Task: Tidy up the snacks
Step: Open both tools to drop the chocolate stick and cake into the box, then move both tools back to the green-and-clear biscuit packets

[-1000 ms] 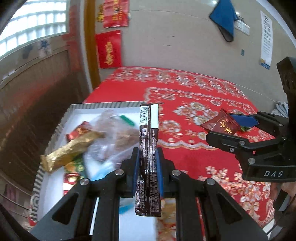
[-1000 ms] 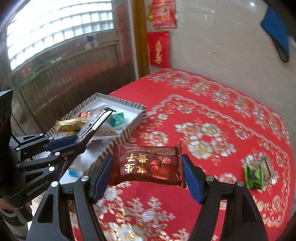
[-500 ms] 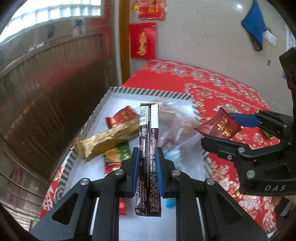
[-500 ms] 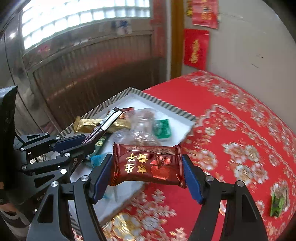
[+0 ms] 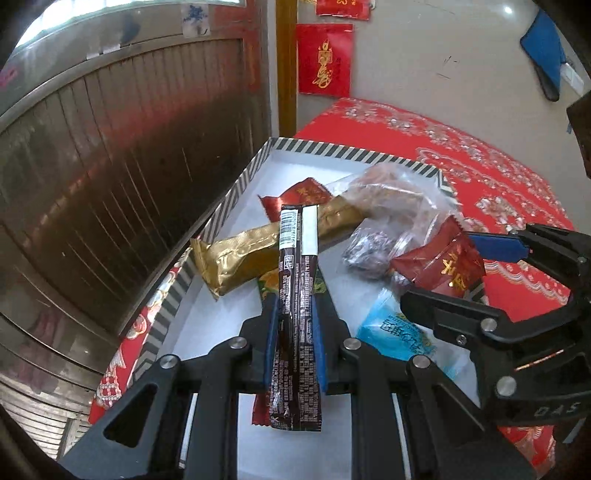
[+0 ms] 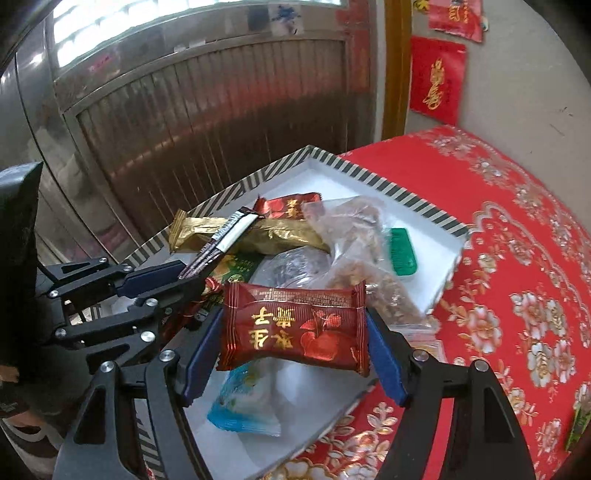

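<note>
The middle of the striped box [image 6: 373,181] was crowded by a gold bar wrapper [image 6: 258,232], a clear bag [image 6: 362,236] and a green packet [image 6: 402,254]. Bare white floor was left open at the far corner [image 5: 314,170] and along the near left wall. A blue packet [image 6: 243,406] lay under the right gripper [image 6: 295,350], which was held close beside the left gripper [image 5: 294,339], little gap being left between them. The red cloth [image 6: 517,258] to the right was seen largely open

A red floral-patterned tablecloth [image 6: 517,258] covers the table. Behind stands a brown ribbed metal shutter [image 6: 207,122] under a bright window [image 6: 177,22]; red paper banners [image 5: 324,59] hang on the pale wall [image 5: 424,48].
</note>
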`<state>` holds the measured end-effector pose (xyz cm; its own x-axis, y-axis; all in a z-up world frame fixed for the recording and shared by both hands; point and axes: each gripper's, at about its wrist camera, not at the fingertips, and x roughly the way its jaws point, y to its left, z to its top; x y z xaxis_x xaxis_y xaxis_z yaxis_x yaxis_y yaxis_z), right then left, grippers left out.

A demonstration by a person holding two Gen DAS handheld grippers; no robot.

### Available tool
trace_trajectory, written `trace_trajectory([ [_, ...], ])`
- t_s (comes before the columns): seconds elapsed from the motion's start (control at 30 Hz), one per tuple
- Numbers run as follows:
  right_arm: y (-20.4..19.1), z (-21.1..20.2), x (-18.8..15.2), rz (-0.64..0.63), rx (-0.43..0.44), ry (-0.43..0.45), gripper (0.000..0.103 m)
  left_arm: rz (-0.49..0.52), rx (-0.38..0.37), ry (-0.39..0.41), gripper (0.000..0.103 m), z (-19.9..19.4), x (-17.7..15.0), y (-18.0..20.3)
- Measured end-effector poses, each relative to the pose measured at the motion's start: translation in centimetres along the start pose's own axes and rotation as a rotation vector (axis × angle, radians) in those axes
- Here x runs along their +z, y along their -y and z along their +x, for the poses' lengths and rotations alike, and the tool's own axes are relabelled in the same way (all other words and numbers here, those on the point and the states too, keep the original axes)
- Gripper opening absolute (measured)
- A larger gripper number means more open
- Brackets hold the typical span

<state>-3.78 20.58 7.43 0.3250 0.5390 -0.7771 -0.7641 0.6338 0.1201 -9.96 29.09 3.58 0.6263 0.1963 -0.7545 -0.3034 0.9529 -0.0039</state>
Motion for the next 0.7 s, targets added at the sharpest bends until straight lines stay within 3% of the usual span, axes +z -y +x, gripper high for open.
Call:
trace_trajectory([
  [0.1, 0.4, -0.2, -0.3, 0.024, 0.034, 0.000, 0.080, -0.029, 0.007, -0.006, 0.026, 0.1, 0.0, -0.4],
  [0.23, 0.8, -1.5, -1.0, 0.041, 0.041, 0.020, 0.081, -0.048, 0.037, 0.018, 0.055, -0.3, 0.0, -0.4],
  [0.43, 2.0, -4.0, -2.3, 0.066, 0.017, 0.055, 0.082, -0.034, 0.041, 0.064, 0.073, -1.5, 0.5, 1.1],
  [0.7, 5.3, -6.6, -4.7, 0.134, -0.038, 0.081, 0.083, 0.016, 0.021, 0.079, 0.082, -2.4, 1.2, 5.0],
])
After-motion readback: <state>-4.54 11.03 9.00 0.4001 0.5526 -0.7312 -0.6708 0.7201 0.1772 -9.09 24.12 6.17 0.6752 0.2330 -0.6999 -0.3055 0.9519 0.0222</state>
